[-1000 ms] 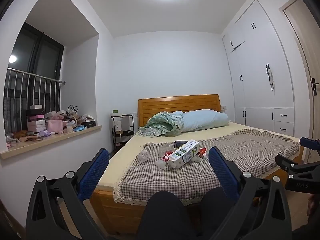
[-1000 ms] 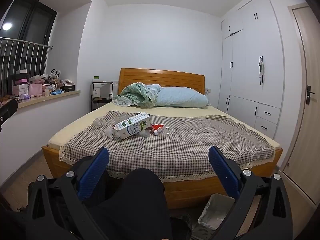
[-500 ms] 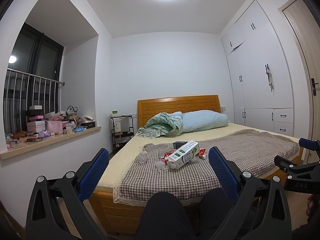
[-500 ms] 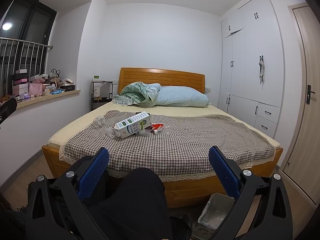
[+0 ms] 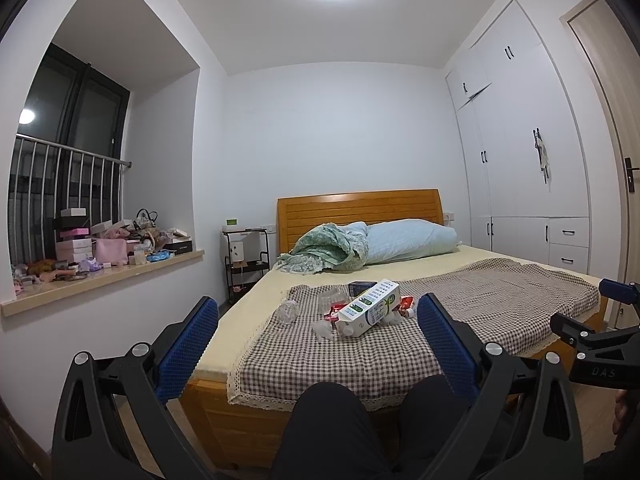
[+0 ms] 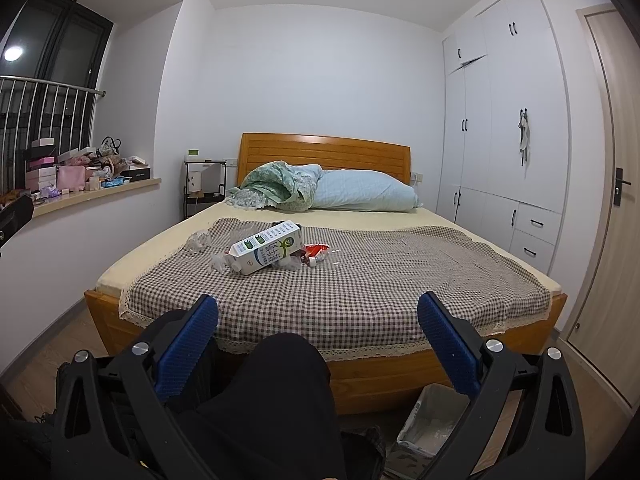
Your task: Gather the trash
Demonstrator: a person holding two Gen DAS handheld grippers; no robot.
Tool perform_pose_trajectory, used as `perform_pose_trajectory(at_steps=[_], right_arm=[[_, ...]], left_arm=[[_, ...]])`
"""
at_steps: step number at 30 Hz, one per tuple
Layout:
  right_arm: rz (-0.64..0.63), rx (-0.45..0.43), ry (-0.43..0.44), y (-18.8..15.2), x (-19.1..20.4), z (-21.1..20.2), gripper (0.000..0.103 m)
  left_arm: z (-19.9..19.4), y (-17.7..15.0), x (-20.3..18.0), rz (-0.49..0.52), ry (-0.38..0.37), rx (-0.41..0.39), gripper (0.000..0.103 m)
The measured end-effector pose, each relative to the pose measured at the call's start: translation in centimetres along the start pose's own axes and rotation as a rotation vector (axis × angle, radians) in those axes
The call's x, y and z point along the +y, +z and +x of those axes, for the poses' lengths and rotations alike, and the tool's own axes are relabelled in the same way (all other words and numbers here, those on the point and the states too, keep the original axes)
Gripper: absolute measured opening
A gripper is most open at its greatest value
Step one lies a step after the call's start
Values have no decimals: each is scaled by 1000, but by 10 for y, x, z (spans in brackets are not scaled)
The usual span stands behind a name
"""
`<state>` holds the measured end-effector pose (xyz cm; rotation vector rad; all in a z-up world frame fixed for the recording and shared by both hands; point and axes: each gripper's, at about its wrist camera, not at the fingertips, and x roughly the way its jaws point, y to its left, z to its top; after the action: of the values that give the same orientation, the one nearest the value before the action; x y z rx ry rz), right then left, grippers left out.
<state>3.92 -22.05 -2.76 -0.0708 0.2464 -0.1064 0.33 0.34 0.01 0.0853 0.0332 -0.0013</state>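
A white and green milk carton (image 5: 370, 309) (image 6: 266, 246) lies on its side on the checked bedspread (image 5: 360, 356) (image 6: 360, 292). Red wrappers (image 5: 405, 304) (image 6: 314, 251), crumpled clear plastic (image 5: 289, 312) (image 6: 198, 240) and a dark box (image 5: 361, 287) lie around it. A lined trash bin (image 6: 430, 420) stands on the floor at the foot of the bed. My left gripper (image 5: 318, 334) and right gripper (image 6: 318, 330) are both open and empty, well short of the trash. The right gripper also shows at the right edge of the left wrist view (image 5: 600, 340).
A wooden bed (image 6: 376, 376) with pillow (image 6: 360, 194) and green blanket (image 6: 276, 186). My knees (image 6: 276, 392) are low in both views. A cluttered window sill (image 5: 100, 268) at left, a black shelf (image 5: 244, 264) by the headboard, white wardrobes (image 6: 508, 160) and a door (image 6: 616, 220) at right.
Both views have shifted slightly; the bed and trash sit marginally lower and closer. Both grippers stay open and empty.
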Motion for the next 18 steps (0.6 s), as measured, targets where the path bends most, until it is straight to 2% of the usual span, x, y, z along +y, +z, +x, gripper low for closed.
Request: perform_pose_trajectory(at_steps=[18], right_arm=[[1, 9, 1, 1, -2, 0, 96]], left_arm=[[0, -2, 0, 3, -6, 3, 96]])
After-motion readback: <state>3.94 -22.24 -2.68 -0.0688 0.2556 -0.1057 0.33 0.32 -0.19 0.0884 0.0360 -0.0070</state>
